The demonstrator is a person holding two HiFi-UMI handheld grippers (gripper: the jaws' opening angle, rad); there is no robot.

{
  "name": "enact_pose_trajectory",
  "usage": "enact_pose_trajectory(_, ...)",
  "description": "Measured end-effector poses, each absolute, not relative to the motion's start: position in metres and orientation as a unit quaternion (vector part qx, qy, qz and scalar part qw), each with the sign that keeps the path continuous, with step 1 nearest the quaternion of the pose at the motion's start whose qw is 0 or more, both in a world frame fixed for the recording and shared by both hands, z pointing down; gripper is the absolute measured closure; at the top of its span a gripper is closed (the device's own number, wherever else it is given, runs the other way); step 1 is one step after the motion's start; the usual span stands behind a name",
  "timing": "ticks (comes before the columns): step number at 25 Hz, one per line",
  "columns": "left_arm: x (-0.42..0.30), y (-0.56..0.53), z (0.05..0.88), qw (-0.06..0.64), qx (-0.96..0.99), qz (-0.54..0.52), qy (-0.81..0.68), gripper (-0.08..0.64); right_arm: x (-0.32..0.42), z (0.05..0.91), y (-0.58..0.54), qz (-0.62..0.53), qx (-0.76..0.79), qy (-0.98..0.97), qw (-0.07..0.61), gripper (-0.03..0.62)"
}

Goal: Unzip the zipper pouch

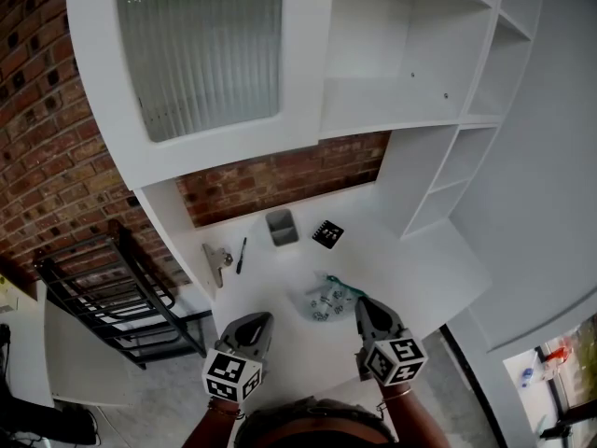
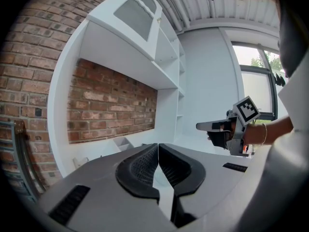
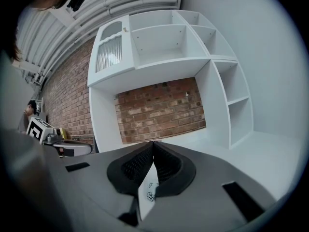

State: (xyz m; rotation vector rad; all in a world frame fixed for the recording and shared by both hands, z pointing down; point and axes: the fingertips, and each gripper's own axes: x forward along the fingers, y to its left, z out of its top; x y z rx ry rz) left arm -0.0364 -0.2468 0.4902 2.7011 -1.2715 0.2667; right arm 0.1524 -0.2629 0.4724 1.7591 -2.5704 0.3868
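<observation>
- Head view: the zipper pouch [image 1: 325,303] lies flat on the white tabletop [image 1: 415,267]. It is on your side of the grey cup [image 1: 281,227] and a little to that cup's right, with its green pull [image 1: 337,283] on the edge facing the cup.
- A black marker card [image 1: 327,234] sits just right of the grey cup. A dark pen [image 1: 241,255] and a metal clip [image 1: 217,262] lie to the cup's left.
- Your left gripper [image 1: 260,319] hangs nearer to you than the cup, left of the pouch and apart from it. Your right gripper [image 1: 360,304] has its tip close by the pouch's right edge; this view does not show whether the two touch.
- Left gripper view: your left gripper [image 2: 158,145] has its jaws pressed together with nothing between the pads. The grey cup [image 2: 121,143] shows small ahead and to the left, and the right gripper [image 2: 201,126] hovers off to the right.
- Right gripper view: your right gripper [image 3: 153,143] also has its jaws pressed together at the tips, with nothing pinched there. The printed zipper pouch [image 3: 149,192] shows through the gap lower down, and the left gripper [image 3: 86,149] sits at the left edge.
</observation>
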Motion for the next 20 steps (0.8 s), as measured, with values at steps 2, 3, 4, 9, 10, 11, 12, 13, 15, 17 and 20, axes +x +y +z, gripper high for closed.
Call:
enact_pose_trajectory(2,-0.037,-0.247,0.491,0.073,0.899,0.09,-0.423,0.557,0.153,0.474,-0.263,0.124,0.562,-0.818,0.004,0.591)
enact_pose_trajectory(3,-0.037,-0.247,0.492,0.074,0.899,0.091,-0.422,0.557,0.153,0.474,-0.264,0.122,0.563,-0.818,0.008,0.591)
enact_pose_trajectory(4,-0.037,-0.247,0.493,0.075,0.899,0.091,-0.422,0.557,0.153,0.475,-0.264,0.121,0.563,-0.818,0.01,0.592)
enact_pose_trajectory(9,-0.037,-0.249,0.496,0.077,0.898,0.092,-0.423,0.557,0.154,0.48,-0.266,0.129,0.56,-0.819,0.005,0.591)
enact_pose_trajectory(10,-0.038,-0.249,0.497,0.077,0.898,0.093,-0.423,0.557,0.154,0.481,-0.266,0.127,0.561,-0.818,0.011,0.591)
enact_pose_trajectory(11,-0.038,-0.249,0.497,0.078,0.897,0.094,-0.424,0.557,0.155,0.482,-0.267,0.125,0.561,-0.818,0.018,0.591)
enact_pose_trajectory(12,-0.039,-0.25,0.497,0.079,0.897,0.094,-0.425,0.557,0.155,0.484,-0.267,0.124,0.561,-0.818,0.023,0.591)
enact_pose_trajectory(13,-0.039,-0.25,0.498,0.08,0.897,0.095,-0.425,0.557,0.155,0.485,-0.268,0.126,0.561,-0.818,0.023,0.591)
enact_pose_trajectory(15,-0.039,-0.251,0.499,0.081,0.896,0.096,-0.426,0.557,0.155,0.487,-0.268,0.131,0.558,-0.819,0.021,0.592)
enact_pose_trajectory(17,-0.04,-0.251,0.5,0.082,0.895,0.096,-0.427,0.557,0.155,0.488,-0.269,0.13,0.558,-0.819,0.025,0.591)
enact_pose_trajectory(20,-0.041,-0.253,0.501,0.084,0.895,0.095,-0.427,0.557,0.156,0.49,-0.271,0.125,0.56,-0.819,0.033,0.591)
